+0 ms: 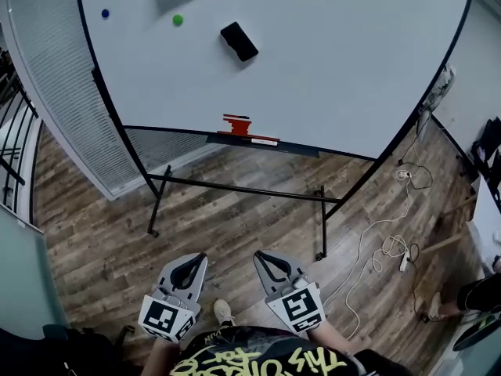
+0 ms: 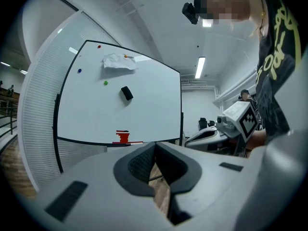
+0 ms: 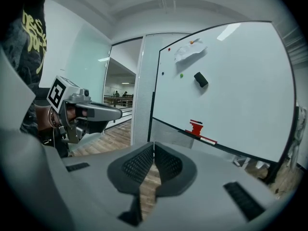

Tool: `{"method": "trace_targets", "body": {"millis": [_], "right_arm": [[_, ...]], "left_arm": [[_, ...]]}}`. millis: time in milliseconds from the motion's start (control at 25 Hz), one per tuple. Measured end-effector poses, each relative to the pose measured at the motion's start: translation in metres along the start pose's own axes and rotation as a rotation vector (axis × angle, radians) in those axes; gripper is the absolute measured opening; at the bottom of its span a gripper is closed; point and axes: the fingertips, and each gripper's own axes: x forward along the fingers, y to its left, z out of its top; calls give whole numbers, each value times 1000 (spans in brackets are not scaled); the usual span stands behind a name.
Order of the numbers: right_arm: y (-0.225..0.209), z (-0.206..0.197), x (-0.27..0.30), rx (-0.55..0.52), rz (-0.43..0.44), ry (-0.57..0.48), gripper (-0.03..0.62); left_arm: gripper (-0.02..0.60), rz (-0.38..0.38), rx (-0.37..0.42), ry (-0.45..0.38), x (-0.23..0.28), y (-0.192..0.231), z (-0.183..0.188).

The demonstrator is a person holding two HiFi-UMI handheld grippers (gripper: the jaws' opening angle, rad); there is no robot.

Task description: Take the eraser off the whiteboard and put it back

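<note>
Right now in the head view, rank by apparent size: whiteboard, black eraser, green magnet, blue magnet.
1. whiteboard
2. eraser
3. green magnet and blue magnet: both are tiny dots. The green looks slightly bigger, but it is too close to call.

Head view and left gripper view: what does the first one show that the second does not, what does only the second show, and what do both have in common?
Only the head view shows the white cable lying on the wooden floor.
Only the left gripper view shows the ceiling lamp and the red magnet near the board's top edge.
Both show the whiteboard, the black eraser stuck on it, the green magnet and the right hand-held gripper.
</note>
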Motion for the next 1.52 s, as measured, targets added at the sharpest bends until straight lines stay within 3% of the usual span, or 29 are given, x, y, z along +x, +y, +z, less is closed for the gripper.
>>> {"method": "trace_targets", "body": {"millis": [280,640,880,1040,1520], "right_arm": [[-2,22,42,-41,-11,-9,11],[-3,28,72,14,-56,-21,11],[-4,30,80,-12,-68,-25,11],[-3,26,80,32,-63,-26,11],[0,35,76,-28,-42,-44,11]], "left_arm": [[8,-28,15,7,9,41,4],[8,-73,12,11,18,72,-2],[8,-84,4,15,22,80,-7],[8,-82,-8,16,23,78,-9],[8,-66,-8,2,16,74,-7]]}}
